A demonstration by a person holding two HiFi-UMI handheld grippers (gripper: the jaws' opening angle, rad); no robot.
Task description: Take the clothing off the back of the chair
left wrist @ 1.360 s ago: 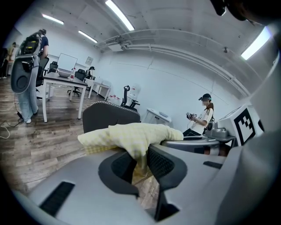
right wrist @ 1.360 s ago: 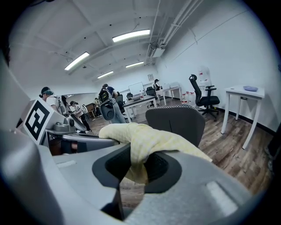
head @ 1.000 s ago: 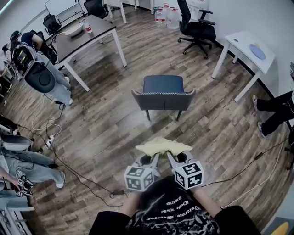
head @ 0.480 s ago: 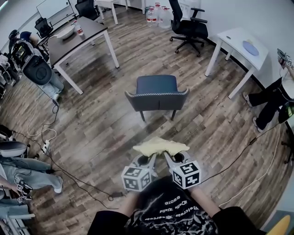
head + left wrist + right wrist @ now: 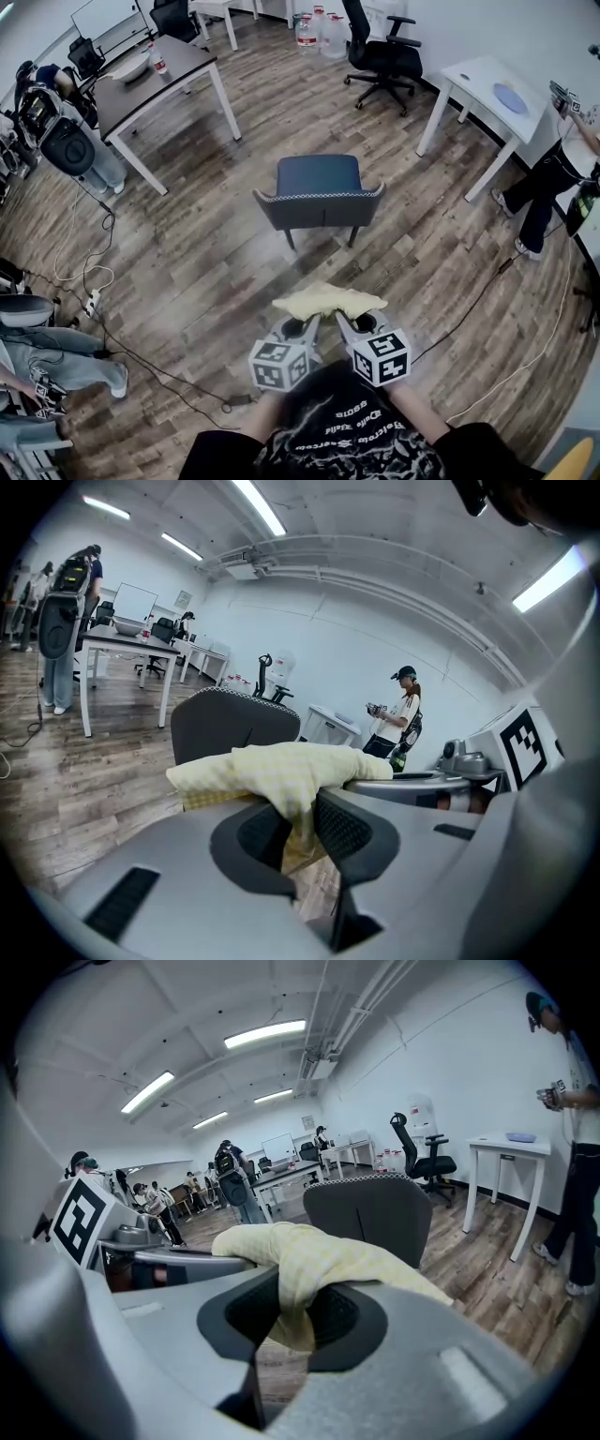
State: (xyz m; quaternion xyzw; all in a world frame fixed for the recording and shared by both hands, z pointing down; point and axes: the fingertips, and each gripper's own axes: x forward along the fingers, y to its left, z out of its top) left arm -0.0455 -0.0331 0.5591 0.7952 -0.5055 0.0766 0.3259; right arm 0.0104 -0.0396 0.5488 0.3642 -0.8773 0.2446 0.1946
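Note:
A pale yellow checked garment hangs bunched between my two grippers, well in front of the grey chair, whose back is bare. My left gripper is shut on the garment's left part, cloth pinched between its dark pads. My right gripper is shut on the garment's right part. Both grippers sit side by side close to my body. In both gripper views the chair back stands beyond the cloth, apart from it.
A dark table stands at far left, a white table at far right, a black office chair at the back. People stand at the left and right edges. Cables trail over the wooden floor at left.
The head view has shifted slightly between frames. Both grippers still hold the garment in the same place before me. The person at right has moved.

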